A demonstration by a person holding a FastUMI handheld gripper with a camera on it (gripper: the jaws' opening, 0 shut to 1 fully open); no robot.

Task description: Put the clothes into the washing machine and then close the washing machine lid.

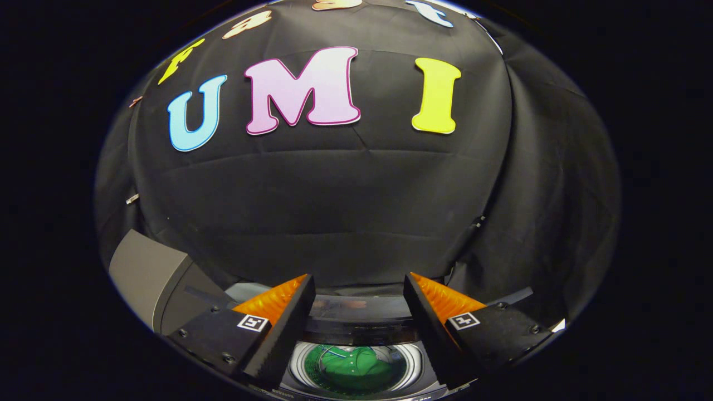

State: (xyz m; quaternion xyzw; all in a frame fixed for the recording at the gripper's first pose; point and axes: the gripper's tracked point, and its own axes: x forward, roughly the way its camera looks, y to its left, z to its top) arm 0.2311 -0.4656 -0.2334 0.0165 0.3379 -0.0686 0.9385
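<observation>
— Judging by the drum, which step are we on?

— The second, I think. A green garment [356, 365] lies inside the washing machine [356, 326], low in the middle of the frame, showing in the round drum opening between and below the gripper's [359, 295] two fingers. So the loading looks done and the lid is what remains.

— Where's the lid?

— A dark glossy panel [362, 312] stands just behind the drum opening, lower centre; I take it for the raised lid, though I can't be sure.

— And the gripper?

— Its fingers are spread wide and hold nothing. It hangs above the machine, looking forward and slightly down, towards the black cloth wall [345, 211].

— Next move?

— Probably reaching forward to that panel's upper edge, catching it, and swinging it down over the opening without snagging the garment.

— Anything else?

— A grey box-like corner [147, 273] sits at lower left.
</observation>
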